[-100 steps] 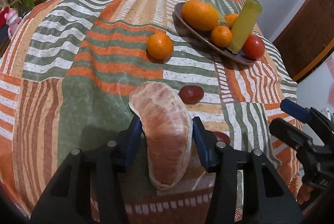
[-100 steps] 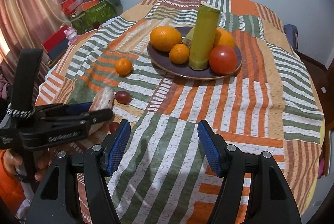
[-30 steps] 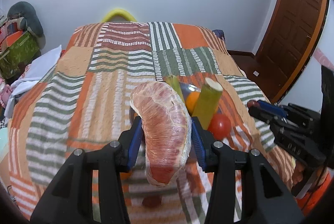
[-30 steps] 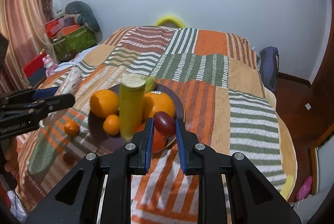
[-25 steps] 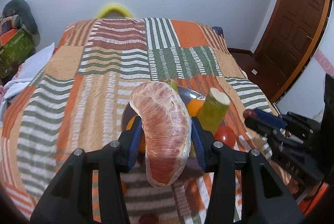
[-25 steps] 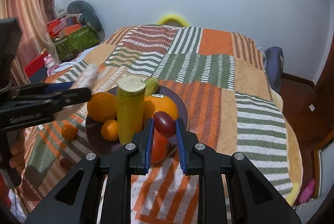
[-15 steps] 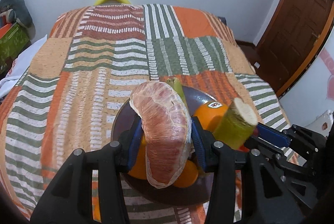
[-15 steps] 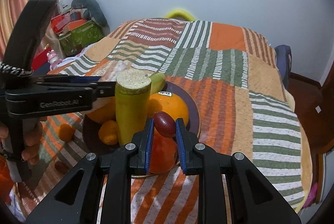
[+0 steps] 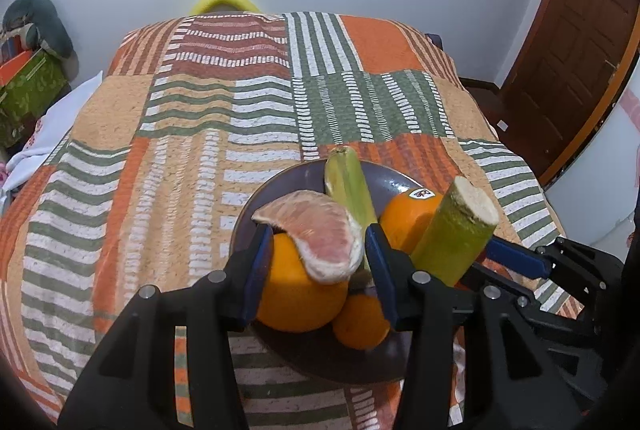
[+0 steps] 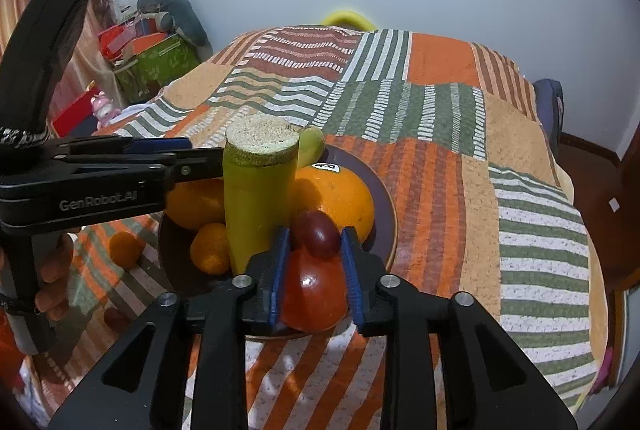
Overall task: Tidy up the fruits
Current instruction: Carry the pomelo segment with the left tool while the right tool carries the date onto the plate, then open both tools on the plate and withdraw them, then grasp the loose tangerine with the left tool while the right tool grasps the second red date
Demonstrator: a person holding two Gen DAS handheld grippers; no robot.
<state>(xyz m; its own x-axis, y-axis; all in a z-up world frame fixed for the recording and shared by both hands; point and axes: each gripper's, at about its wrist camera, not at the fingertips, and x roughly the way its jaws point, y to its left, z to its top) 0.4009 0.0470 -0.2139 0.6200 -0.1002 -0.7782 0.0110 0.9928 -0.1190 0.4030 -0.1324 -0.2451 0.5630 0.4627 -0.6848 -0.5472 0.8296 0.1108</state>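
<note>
Pomelo wedge (image 9: 316,236) loose atop an orange (image 9: 298,294) on the plate (image 9: 280,189), between parted left gripper (image 9: 316,266) fingers; plum (image 10: 318,233) between right gripper (image 10: 312,258) pads, grip unclear.

Matt black plastic left gripper (image 9: 316,262) with ribbed blue pads, membrane-dull pomelo segment (image 9: 316,230), glossy smooth tomato (image 10: 314,296), dimpled orange (image 10: 340,195), fibrous cut sugarcane stalk (image 10: 258,189), woven patchwork cloth (image 10: 440,109), varnished wooden door (image 9: 580,49)
</note>
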